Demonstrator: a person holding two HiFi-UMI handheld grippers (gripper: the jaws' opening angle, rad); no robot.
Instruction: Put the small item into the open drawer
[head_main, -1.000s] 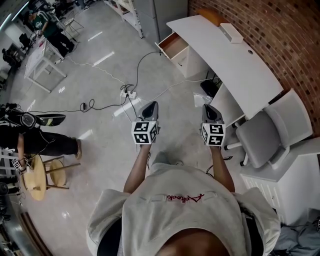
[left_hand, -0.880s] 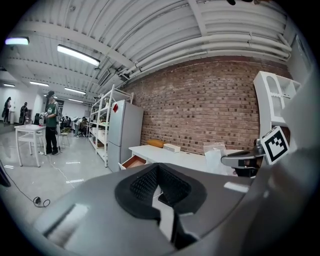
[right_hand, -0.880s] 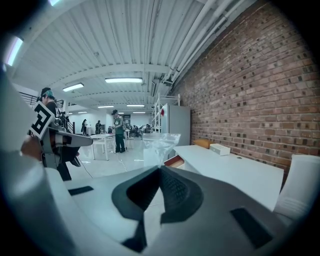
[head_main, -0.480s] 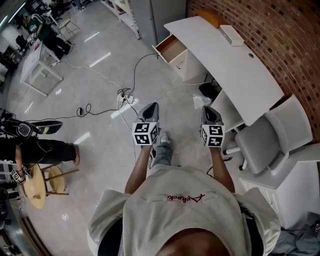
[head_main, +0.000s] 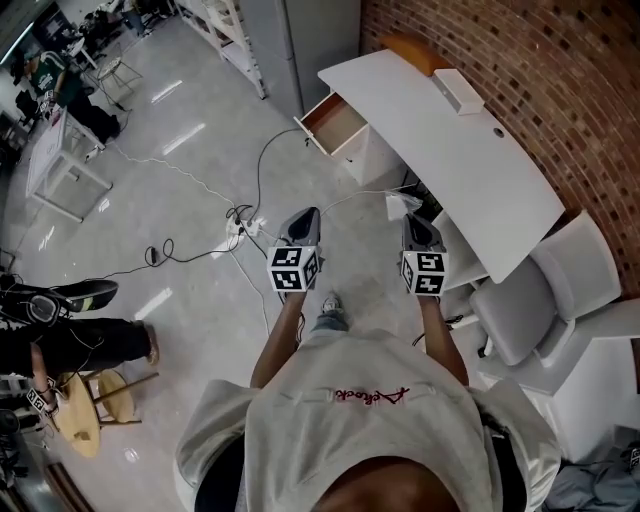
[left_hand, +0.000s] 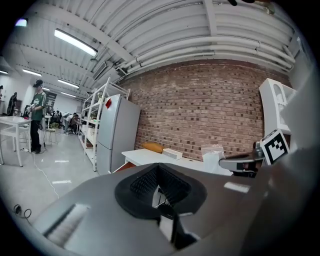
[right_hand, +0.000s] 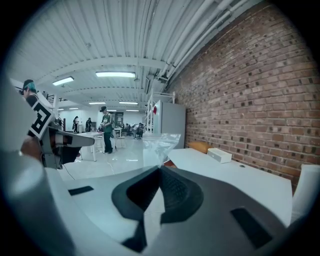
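Head view: the right hand-held gripper (head_main: 413, 217) is clamped on the small item (head_main: 401, 205), a clear bag, at frame centre. The left hand-held gripper (head_main: 307, 213) has its jaws together and empty. Judged step: transport. The next move calls for reaching the open drawer (head_main: 335, 122), upper centre, then releasing.

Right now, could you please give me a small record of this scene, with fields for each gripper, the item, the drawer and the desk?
left gripper: jaws together, nothing between them
right gripper: jaws shut on the clear plastic bag
clear plastic bag: sticks out past the jaw tips, held in the air
drawer: pulled open, at the far end of the white desk, ahead of both grippers
white desk: stands along the brick wall; a white box lies on top
grey chair: at the desk's near end
task: bag not yet in the drawer
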